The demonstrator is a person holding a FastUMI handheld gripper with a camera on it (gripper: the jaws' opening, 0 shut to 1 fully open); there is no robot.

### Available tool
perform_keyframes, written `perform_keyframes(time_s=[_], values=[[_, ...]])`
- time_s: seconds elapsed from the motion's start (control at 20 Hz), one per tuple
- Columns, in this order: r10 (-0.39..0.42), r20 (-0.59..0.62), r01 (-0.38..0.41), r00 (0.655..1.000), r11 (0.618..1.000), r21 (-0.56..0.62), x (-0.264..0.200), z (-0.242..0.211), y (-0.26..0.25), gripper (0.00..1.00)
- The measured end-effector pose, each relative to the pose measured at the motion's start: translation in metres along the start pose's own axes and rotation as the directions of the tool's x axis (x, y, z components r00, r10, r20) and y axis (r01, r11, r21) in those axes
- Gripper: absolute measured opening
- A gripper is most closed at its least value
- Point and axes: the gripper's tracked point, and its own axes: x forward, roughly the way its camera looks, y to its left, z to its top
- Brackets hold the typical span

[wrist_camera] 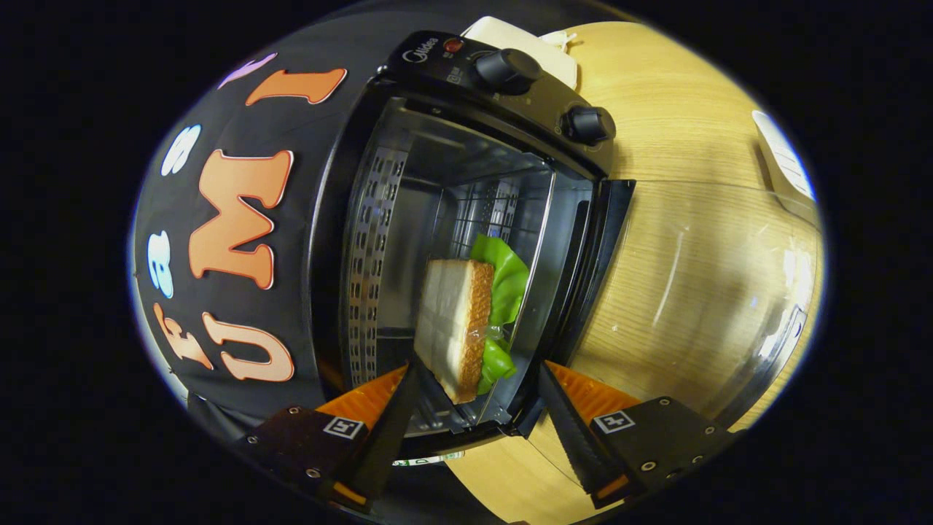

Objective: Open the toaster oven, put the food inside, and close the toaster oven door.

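The gripper (477,408) sits with its two fingers spread apart and released, nothing pressed between them; the sandwich (455,328) lies just ahead of them, apparently free of both pads, though its near corner comes close to the finger on the wall side. The camera is rolled, so the scene reads sideways. The sandwich, white bread with a toasted crust and green lettuce (503,284) spilling from its far edge, rests inside the toaster oven (452,240) near the mouth of the cavity rather than deep on the wire rack (477,211). That is my main worry: if it sits as far forward as it seems, the lettuce or the crust could be caught or squashed when the door swings shut, or the door could fail to latch. The glass door (721,292) hangs fully open over the wooden table (656,109), beyond the other finger. To close it, the fingers must back out of the cavity first; a careless withdrawal could clip the bread and drag it out over the sill. Farther off are the control knobs (510,69), which a wide swing toward the door could knock. The door's handle edge is hard to make out, so contact there could slip.
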Motion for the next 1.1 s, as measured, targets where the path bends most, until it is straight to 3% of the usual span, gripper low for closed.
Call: perform_keyframes(time_s=[0.35,0.55,0.7,0.85,1.1], values=[[0.041,0.036,-0.037,0.998,0.993,-0.112,-0.058,0.014,0.005,0.98],[0.104,-0.009,-0.104,0.995,0.973,-0.206,-0.095,0.009,0.010,0.98],[0.089,-0.026,-0.093,0.996,0.943,-0.319,-0.114,0.007,-0.007,0.98],[0.041,-0.039,-0.055,0.998,0.865,-0.500,-0.133,0.002,-0.029,0.98],[-0.033,-0.036,-0.005,0.999,0.674,-0.739,-0.159,-0.007,-0.063,0.98]])
